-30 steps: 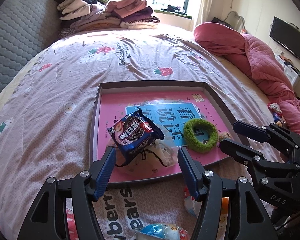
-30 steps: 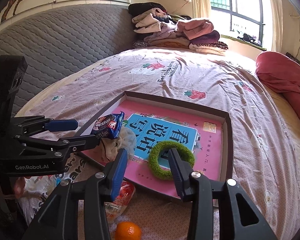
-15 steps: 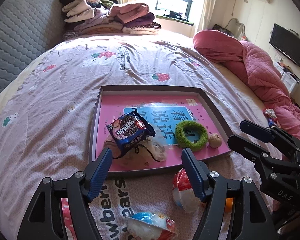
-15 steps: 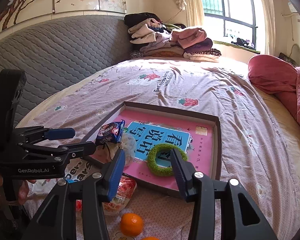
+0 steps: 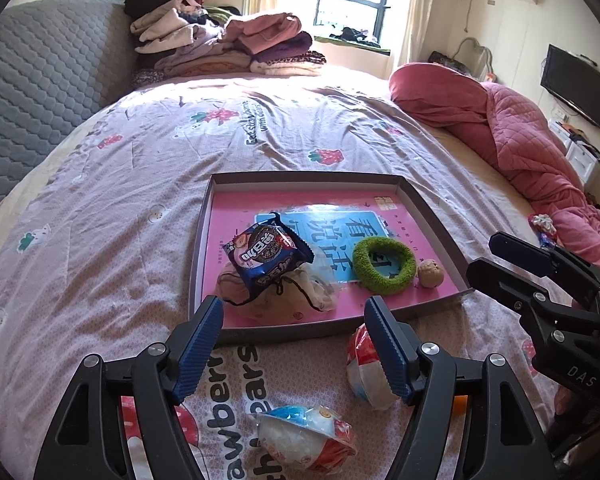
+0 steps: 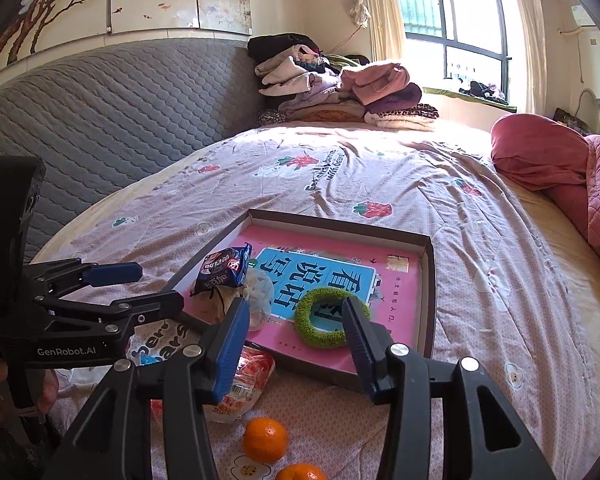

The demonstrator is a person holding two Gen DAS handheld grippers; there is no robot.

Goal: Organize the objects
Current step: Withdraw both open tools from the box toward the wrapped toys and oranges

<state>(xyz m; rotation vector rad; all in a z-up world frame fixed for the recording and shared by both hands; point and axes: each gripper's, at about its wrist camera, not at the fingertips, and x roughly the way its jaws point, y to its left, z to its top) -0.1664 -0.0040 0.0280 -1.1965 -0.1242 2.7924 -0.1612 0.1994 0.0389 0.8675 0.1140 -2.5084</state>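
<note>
Tray [image 5: 432,216], cookie packet [image 5: 269,255], green ring [image 5: 384,266], pouch [image 5: 276,300]

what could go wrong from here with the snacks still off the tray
1. The cookie packet sits tilted on the crumpled pouch in the tray; adding more nearby could tip it off.
2. The wrapped snack lies right by a finger of the open left tongs; a hard grip might crush it.
3. The oranges are round and could roll on the soft bedspread if nudged.
</note>
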